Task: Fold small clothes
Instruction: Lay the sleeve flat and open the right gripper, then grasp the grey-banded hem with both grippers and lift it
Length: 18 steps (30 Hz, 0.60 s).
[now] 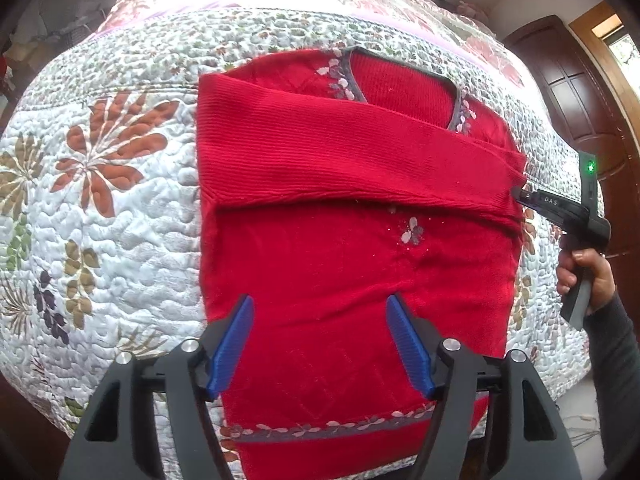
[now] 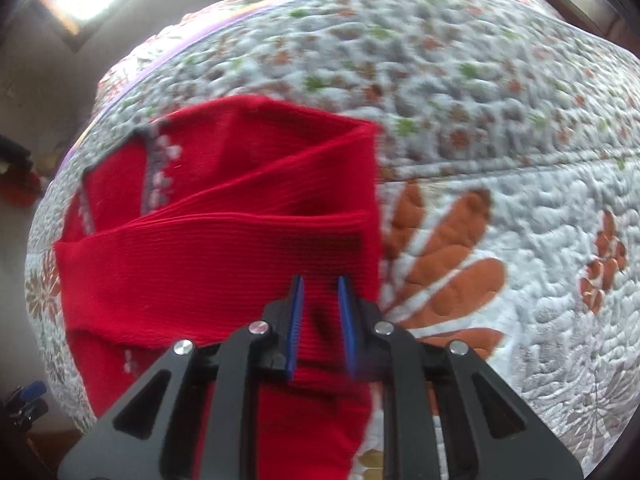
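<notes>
A red knit sweater (image 1: 340,260) lies face up on a flowered quilt (image 1: 120,220), its grey V-neckline (image 1: 400,84) at the far end. One sleeve (image 1: 340,160) is folded straight across the chest. My left gripper (image 1: 320,300) hovers open over the lower body of the sweater, with nothing between its blue fingers. My right gripper (image 1: 520,196) sits at the sweater's right edge, on the cuff end of that sleeve. In the right wrist view the right gripper (image 2: 320,280) is nearly closed, with red sleeve fabric (image 2: 240,240) pinched between its fingers.
The quilt (image 2: 520,160) covers a bed and spreads wide on both sides of the sweater. A person's hand (image 1: 588,272) and dark sleeve hold the right gripper's handle. A dark wooden door (image 1: 580,92) stands at the far right.
</notes>
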### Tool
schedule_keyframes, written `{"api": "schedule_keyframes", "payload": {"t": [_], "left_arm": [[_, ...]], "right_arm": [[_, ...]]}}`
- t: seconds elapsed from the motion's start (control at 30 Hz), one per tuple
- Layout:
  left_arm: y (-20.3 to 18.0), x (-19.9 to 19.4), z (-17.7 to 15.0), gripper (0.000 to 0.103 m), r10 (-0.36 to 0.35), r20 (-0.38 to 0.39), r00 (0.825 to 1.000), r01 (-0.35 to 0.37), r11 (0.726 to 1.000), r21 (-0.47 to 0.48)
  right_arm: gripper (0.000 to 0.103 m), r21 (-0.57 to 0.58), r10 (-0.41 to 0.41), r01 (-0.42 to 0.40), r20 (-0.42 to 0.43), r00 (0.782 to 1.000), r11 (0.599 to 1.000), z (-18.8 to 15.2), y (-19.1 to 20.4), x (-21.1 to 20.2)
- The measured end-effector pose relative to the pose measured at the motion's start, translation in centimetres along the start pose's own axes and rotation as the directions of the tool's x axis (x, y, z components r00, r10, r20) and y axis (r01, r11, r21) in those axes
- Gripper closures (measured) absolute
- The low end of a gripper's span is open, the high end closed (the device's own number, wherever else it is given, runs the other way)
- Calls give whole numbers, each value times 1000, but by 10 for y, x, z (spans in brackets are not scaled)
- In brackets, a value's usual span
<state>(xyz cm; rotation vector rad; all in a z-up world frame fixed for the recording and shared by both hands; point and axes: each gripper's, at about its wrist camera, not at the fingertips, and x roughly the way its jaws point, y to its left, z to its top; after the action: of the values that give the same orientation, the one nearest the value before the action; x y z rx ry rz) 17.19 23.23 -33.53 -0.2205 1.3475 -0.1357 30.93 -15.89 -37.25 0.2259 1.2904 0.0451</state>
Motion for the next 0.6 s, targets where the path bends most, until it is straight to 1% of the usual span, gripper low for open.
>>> {"api": "schedule_keyframes", "payload": {"t": [0.07, 0.13, 0.23, 0.33, 0.37, 0.43, 0.5, 0.57, 0.6], "left_arm": [[2, -2, -2, 33, 10, 0, 1000, -10, 1000, 1], [4, -3, -4, 32, 15, -1, 1000, -15, 1000, 1], [6, -5, -11, 29, 19, -13, 1000, -19, 1000, 2], [19, -6, -25, 26, -32, -41, 999, 31, 999, -35], [26, -7, -32, 26, -42, -45, 998, 40, 998, -54], [40, -9, -48, 25, -49, -55, 997, 45, 996, -74], [59, -10, -67, 25, -88, -63, 994, 81, 990, -113], [78, -8, -88, 25, -128, -69, 989, 116, 981, -157], [87, -7, -98, 25, -151, -70, 986, 136, 974, -179]], "right_arm": [[82, 21, -4, 3, 17, 1000, 1000, -2, -8, -9], [81, 27, 3, -4, 27, 1000, 1000, -5, -11, -18], [75, 29, 21, -22, 29, 999, 999, -19, -12, -33], [65, 33, 40, -41, 24, 999, 999, -48, -16, -53], [60, 36, 45, -46, 20, 999, 998, -60, -18, -60], [57, 39, 59, -60, 3, 998, 997, -80, -19, -70], [49, 39, 72, -71, -16, 997, 997, -105, -22, -81], [46, 47, 80, -79, -28, 996, 996, -132, -32, -91], [45, 56, 83, -81, -38, 996, 995, -145, -32, -93]]}}
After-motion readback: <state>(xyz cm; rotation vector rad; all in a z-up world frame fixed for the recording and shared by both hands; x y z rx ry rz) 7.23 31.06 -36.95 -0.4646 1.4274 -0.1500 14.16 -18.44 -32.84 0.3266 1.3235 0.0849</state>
